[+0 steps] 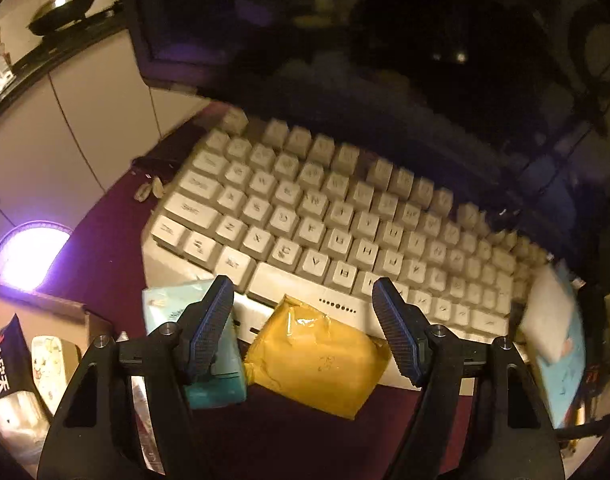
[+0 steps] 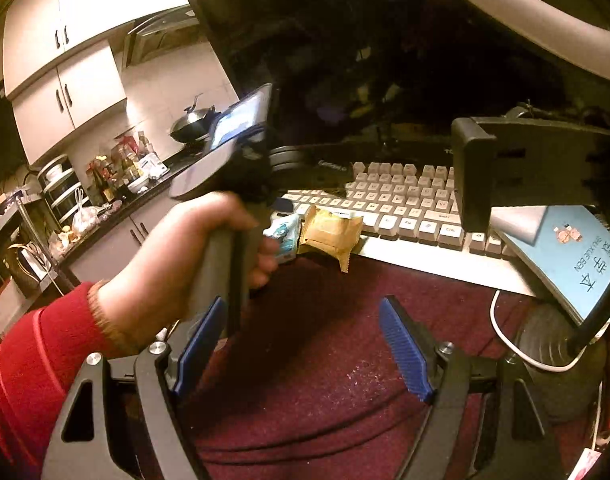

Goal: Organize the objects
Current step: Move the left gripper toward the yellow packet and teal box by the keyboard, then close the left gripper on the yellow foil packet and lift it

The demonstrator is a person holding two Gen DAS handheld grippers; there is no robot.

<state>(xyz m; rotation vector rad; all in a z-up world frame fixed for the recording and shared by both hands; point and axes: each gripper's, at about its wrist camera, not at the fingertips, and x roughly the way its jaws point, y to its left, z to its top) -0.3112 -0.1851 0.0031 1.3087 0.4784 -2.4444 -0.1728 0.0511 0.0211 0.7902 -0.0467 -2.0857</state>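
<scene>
Now the left gripper (image 1: 303, 330) gapes over the yellow packet (image 1: 319, 364). Beside it, the right gripper (image 2: 303, 350) hangs wide, empty, above the maroon cloth (image 2: 325, 380).

front: we see the keyboard (image 1: 333, 216) blocking the way past the yellow packet (image 1: 317, 360)
left: teal pack (image 1: 209, 376) touches it
right: blue notebook (image 2: 577, 256) overhangs keyboard's end
near side: maroon cloth (image 2: 325, 352) lies open

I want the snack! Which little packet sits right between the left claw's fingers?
The yellow packet lies in the open left gripper; the teal packet is off to its side, behind one finger.
</scene>
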